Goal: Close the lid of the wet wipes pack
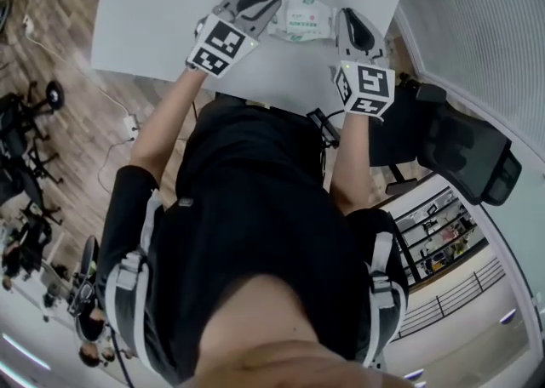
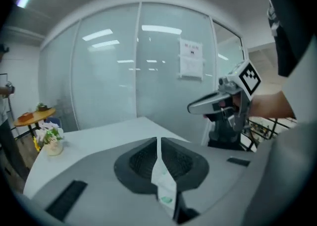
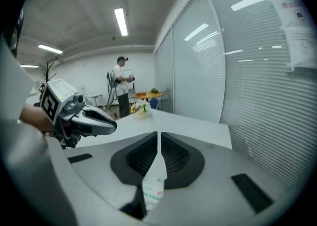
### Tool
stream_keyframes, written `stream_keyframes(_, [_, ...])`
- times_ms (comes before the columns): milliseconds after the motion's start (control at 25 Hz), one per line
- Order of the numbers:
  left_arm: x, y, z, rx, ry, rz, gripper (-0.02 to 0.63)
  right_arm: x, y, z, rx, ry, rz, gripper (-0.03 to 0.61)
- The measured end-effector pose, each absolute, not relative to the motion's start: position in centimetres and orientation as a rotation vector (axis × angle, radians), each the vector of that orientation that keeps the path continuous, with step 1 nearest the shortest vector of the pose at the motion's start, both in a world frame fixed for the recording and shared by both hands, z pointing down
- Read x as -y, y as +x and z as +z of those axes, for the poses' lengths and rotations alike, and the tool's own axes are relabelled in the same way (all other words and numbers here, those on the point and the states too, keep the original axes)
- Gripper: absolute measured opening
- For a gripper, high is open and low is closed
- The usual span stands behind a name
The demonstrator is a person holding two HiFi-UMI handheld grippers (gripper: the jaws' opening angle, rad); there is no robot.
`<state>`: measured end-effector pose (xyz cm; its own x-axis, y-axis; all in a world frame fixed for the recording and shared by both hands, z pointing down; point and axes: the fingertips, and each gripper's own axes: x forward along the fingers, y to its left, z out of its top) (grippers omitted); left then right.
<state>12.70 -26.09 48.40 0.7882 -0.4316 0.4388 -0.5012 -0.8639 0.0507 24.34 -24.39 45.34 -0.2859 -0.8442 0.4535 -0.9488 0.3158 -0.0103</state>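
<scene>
The left gripper and right gripper jaws each pinch a thin end edge of the wet wipes pack, suspended between them over the table.

Head camera steeply down, gripper cameras near-level along jaws, white table shared.

white table, small pot of flowers standing near its edge
</scene>
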Motion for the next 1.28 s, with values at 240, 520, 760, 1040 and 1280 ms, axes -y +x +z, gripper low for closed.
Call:
stream_keyframes(240, [24.6, 10.4, 34.7, 1.081, 2.874, 0.115, 0.044, 21.5, 25.0, 35.9, 2.298, 1.906, 0.302, 0.026])
stream_keyframes(520, [21.8, 8.9, 33.6, 1.203, 2.799, -0.014, 0.044, 18.5, 24.1, 37.2, 2.311, 1.986, 0.371, 0.023])
stream_keyframes(760, [21.4, 8.9, 32.9, 1.197, 2.804, -0.044, 0.044, 17.8, 24.1, 36.7, 2.314, 1.986, 0.357, 0.021])
stream_keyframes(1040, [21.1, 9.0, 32.8, 1.203, 2.804, -0.049, 0.044, 17.5, 24.1, 36.7, 2.326, 1.974, 0.348, 0.021])
stream_keyframes(1280, [21.1, 8.8, 33.0, 1.208, 2.788, -0.047, 0.044, 17.7, 23.5, 36.7, 2.338, 1.947, 0.349, 0.021])
